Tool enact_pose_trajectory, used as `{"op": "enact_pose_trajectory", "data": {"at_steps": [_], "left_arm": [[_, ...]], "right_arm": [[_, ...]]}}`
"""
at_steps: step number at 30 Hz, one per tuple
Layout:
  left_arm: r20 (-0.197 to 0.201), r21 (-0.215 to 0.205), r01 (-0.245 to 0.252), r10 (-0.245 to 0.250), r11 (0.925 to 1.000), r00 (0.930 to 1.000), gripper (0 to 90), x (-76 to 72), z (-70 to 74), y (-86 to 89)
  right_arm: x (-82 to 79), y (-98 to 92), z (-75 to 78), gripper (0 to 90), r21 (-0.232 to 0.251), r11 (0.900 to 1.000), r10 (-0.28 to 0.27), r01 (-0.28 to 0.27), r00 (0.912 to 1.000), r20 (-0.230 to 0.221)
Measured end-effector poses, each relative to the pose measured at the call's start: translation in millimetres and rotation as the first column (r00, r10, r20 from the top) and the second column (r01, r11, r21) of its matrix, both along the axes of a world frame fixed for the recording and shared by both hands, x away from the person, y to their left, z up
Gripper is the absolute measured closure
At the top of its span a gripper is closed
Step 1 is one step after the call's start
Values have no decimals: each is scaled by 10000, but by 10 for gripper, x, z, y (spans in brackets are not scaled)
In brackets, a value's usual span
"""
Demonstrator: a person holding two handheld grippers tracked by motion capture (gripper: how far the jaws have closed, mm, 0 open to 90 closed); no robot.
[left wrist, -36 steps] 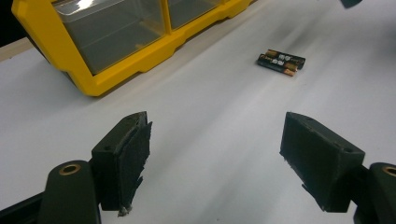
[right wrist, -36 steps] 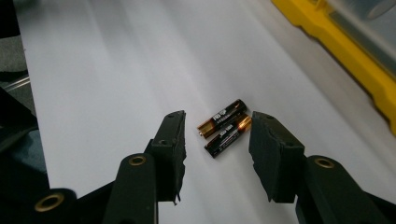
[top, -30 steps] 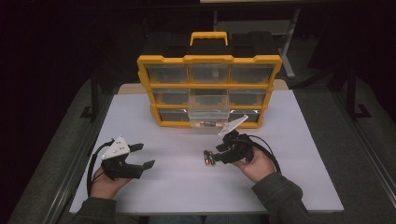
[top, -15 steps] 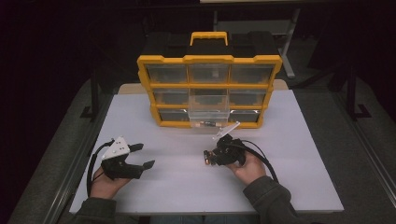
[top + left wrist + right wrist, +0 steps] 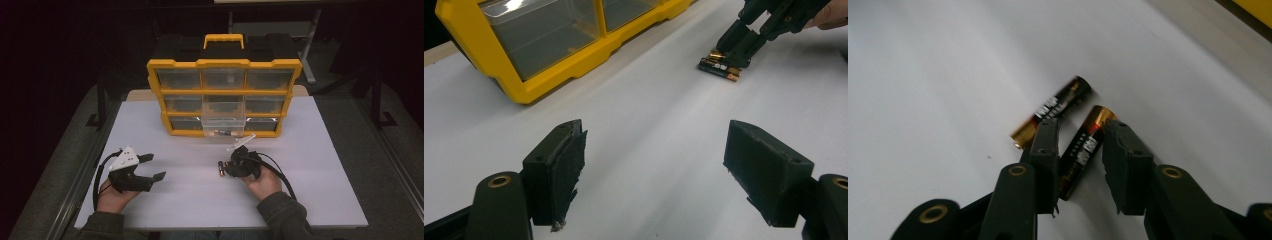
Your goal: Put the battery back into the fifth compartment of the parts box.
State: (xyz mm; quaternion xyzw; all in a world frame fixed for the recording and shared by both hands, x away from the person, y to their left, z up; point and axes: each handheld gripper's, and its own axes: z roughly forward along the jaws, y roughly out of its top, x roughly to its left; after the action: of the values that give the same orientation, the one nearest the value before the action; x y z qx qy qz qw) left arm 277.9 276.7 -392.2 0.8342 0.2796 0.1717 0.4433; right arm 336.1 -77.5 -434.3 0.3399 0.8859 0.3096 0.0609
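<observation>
Closing right tool [image 5: 1075,150] lowered around battery [image 5: 1083,147]; left tool [image 5: 145,167] unmoved.

High view above table [image 5: 310,150] looking forward-down, gripper views close, low, sharing batteries [image 5: 720,69]

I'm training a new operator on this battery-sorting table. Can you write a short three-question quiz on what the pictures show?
1. How many batteries lie on the white table by the right gripper?
2. True or false: the left gripper has a battery between its jaws.
3. Which drawer of the yellow organizer is pulled out? A) top left B) bottom middle C) top right

Key
1. Two. The nearer battery lies between the right gripper's jaws, which have just been closing; the other battery lies just outside them.
2. False: its jaws stand open over bare table.
3. B, the bottom middle drawer, with something small inside.
</observation>
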Motion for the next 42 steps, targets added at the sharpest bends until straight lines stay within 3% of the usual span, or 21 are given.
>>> {"op": "enact_pose_trajectory", "data": {"at_steps": [7,22,31,32,39,42], "left_arm": [[67,-53,-11,11,10000,10000,236,-2,10,9],[64,-31,8,-7,10000,10000,236,0,6,9],[22,-65,-7,7,10000,10000,236,-1,5,1],[29,-57,-8,8,10000,10000,236,0,4,1],[20,-50,-8,8,10000,10000,236,2,0,3],[33,-70,-18,18,10000,10000,236,2,2,6]], "right_arm": [[-9,-8,-25,746,-475,9986,-206,221,9993,303],[34,-100,-32,759,-83,10000,11,-10,9999,149],[-8,-176,99,759,296,9968,747,-749,9972,93],[-14,-179,113,759,432,9947,936,-937,9956,40],[-20,-202,238,759,223,9841,1761,-1762,9843,81],[-16,-216,317,759,416,9800,1948,-1946,9808,0]]}}
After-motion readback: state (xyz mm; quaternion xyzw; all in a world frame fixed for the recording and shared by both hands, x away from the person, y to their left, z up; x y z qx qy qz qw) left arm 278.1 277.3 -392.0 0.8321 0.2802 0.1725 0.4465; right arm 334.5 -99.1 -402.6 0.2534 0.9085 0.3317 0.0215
